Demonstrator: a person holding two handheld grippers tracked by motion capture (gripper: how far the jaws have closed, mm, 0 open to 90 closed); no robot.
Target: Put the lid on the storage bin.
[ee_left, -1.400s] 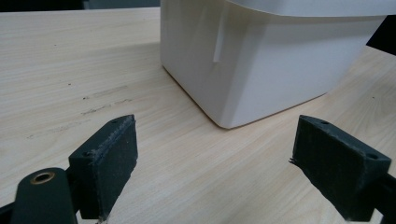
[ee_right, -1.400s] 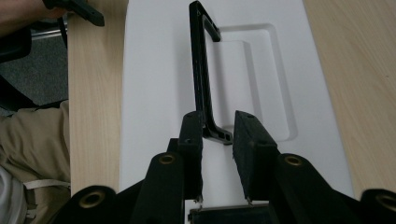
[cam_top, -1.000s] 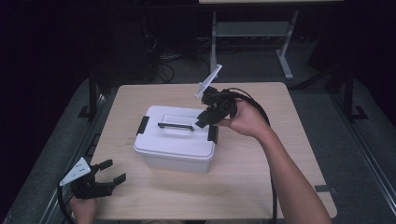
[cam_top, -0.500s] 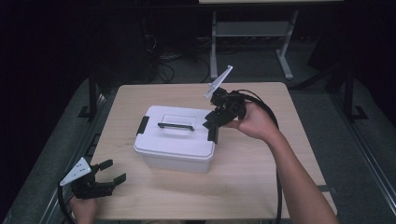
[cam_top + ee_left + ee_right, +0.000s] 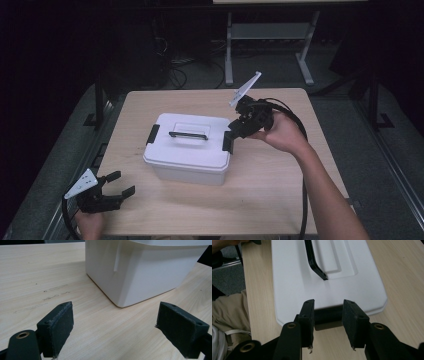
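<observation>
While the white lidded box (image 5: 187,147) sits mid-table (image 5: 270,200), right gripper (image 5: 239,131) is at its right-end black latch (image 5: 328,318), jaws just been opening, latch between but pads not clamped. Left gripper (image 5: 117,184) rests near table's front-left corner, jaws wide, nothing held.

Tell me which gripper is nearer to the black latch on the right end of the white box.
The right gripper. Its jaws, which have just been opening, stand on either side of the black latch of the white box. The left gripper rests open near the table's front left corner, apart from the box.
</observation>
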